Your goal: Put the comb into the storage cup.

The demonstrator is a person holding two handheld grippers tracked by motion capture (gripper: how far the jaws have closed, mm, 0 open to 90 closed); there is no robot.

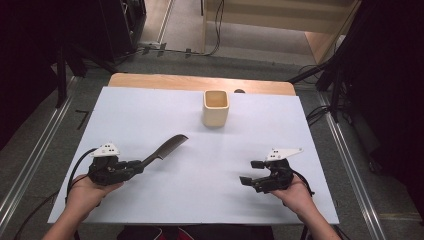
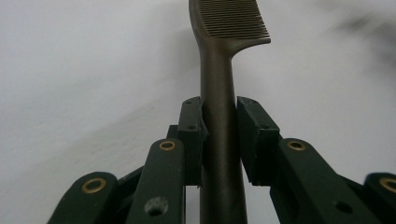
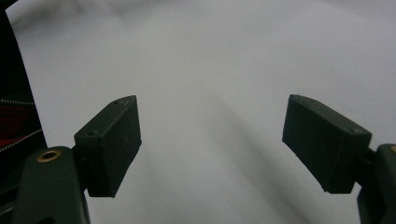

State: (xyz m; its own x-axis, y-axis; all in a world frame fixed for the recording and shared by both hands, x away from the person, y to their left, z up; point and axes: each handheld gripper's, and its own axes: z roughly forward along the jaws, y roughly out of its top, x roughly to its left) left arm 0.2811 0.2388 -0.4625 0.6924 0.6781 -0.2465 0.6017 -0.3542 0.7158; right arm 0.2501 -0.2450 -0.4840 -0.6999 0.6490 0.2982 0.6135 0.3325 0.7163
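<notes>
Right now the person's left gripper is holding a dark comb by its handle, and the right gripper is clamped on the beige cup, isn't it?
Not quite. The left gripper does hold the comb by its handle, but the right gripper holds nothing: its jaws stand wide apart over the white table, as the right gripper view shows. The beige cup stands alone at the far side in the high view.

A white sheet (image 1: 150, 110) covers a wooden table (image 1: 200, 81). Grey carpet (image 1: 45, 145) surrounds it, with metal rails (image 1: 30, 165) along both sides. Beyond the far edge, cables (image 1: 215, 30) cross the floor towards pale wooden steps (image 1: 280, 20); dark equipment flanks both corners.
</notes>
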